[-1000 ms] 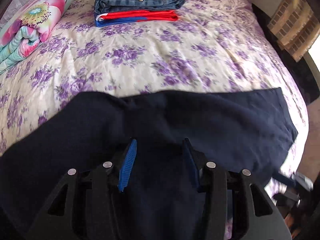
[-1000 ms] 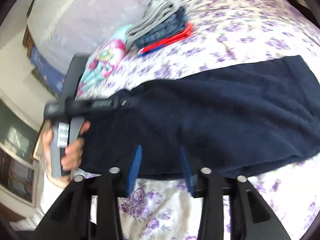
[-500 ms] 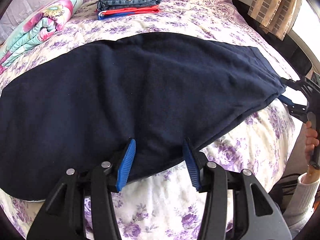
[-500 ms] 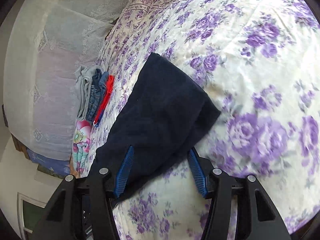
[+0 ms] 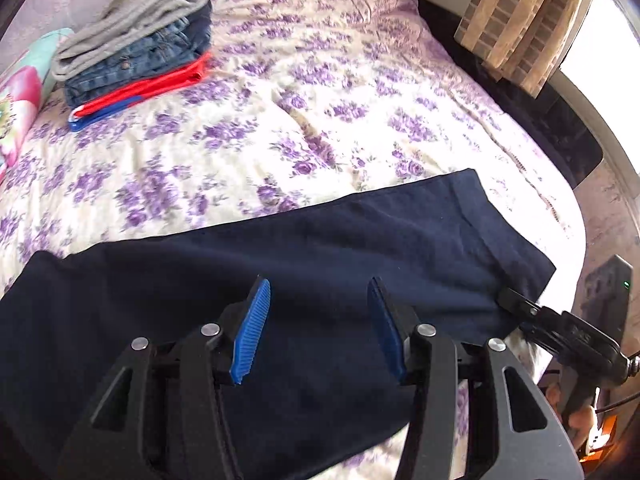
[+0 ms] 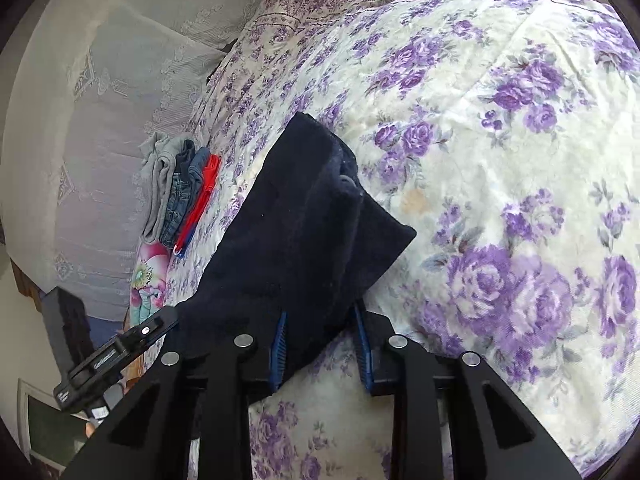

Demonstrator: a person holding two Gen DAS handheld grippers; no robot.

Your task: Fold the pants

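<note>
Dark navy pants (image 5: 304, 264) lie flat across the near part of the bed, the hem end to the right. My left gripper (image 5: 316, 332) is open and hovers over the middle of the pants, holding nothing. In the right wrist view the pants (image 6: 296, 232) run away from me toward the left. My right gripper (image 6: 320, 348) has its jaws partly open around the near corner of the fabric, not clamped on it. The right gripper also shows in the left wrist view (image 5: 560, 332) at the hem corner. The left gripper shows in the right wrist view (image 6: 116, 356) at the far left.
The bed has a purple floral cover (image 5: 320, 100). A stack of folded clothes (image 5: 136, 52), grey, denim and red, lies at the far left, also in the right wrist view (image 6: 180, 192). A flowered pillow (image 5: 20, 92) lies beside it. A dark bed edge (image 5: 540, 120) runs along the right.
The left gripper has moved forward over the pants, which now look narrower and lower in view. The right gripper's jaws have narrowed around the hem corner.
</note>
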